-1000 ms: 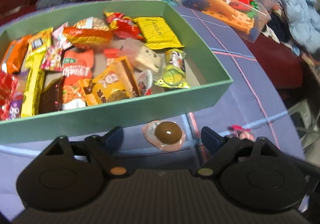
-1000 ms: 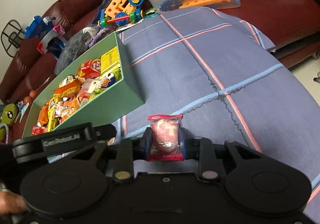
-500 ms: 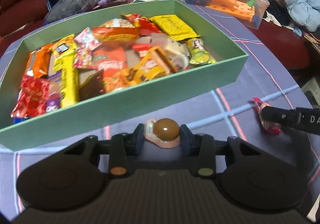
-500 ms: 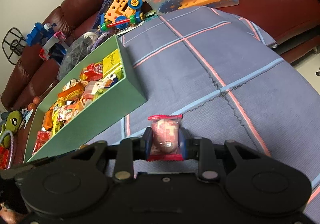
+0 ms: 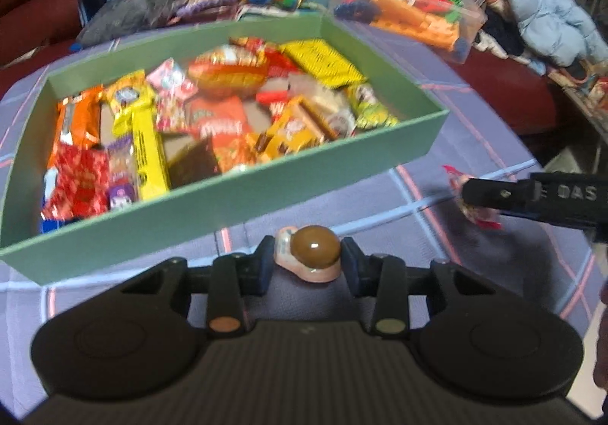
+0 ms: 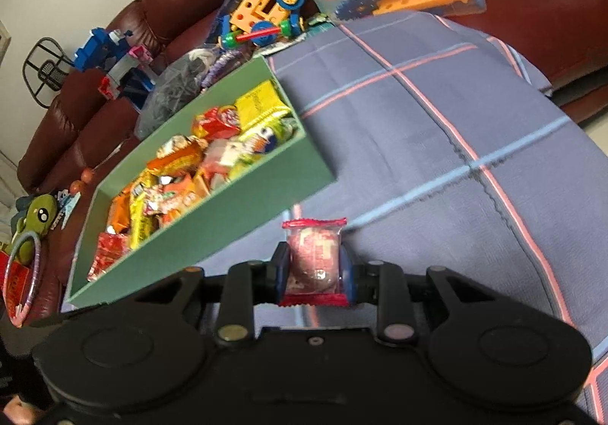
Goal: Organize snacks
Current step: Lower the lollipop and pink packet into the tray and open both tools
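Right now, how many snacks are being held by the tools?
2. The left tool grips a brown jelly cup; the right tool grips a pink wrapped candy. Both are near the green box of snacks.

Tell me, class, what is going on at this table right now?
A person is tidying snacks with a handheld gripper in each hand. The left gripper is shut on a brown jelly cup, and the right gripper is shut on a pink wrapped candy. Both hover over the blue checked cloth, just short of the green box already full of snack packets. Neither snack is in the box yet.
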A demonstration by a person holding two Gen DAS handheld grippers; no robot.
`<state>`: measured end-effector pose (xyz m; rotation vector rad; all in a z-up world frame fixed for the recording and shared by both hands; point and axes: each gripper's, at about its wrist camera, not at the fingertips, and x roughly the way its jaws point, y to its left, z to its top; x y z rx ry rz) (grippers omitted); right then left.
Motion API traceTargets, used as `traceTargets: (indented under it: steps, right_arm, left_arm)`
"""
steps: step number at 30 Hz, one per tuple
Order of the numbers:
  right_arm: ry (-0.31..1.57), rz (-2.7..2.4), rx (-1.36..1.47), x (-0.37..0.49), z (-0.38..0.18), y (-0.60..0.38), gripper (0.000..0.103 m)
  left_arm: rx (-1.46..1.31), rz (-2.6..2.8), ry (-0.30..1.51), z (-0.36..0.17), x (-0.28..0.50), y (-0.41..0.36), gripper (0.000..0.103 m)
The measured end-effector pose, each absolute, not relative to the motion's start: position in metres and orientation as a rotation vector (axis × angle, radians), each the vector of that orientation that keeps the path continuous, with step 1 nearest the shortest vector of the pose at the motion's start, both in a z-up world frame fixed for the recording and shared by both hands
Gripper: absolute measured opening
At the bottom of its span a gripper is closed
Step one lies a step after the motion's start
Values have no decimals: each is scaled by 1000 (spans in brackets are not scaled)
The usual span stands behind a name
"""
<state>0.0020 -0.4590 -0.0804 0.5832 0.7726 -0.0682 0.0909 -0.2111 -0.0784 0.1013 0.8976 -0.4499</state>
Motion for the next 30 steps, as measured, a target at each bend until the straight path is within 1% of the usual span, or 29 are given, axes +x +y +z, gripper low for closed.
traceTargets:
  steps: [5, 11, 18, 30]
  right_arm:
    - [751, -56, 563, 11, -62, -456, 27]
    - [727, -32, 536, 45, -39, -451, 27]
    - [716, 10, 529, 101, -21, -438, 27]
    - [733, 31, 513, 155, -20, -423, 27]
  left_arm:
    - [62, -491, 810, -47, 93, -204, 36]
    - [5, -476, 774, -22, 133, -194, 36]
    - [-36, -462, 795, -18, 184, -192, 36]
    - [-27, -461, 831, -24, 213, -201, 36]
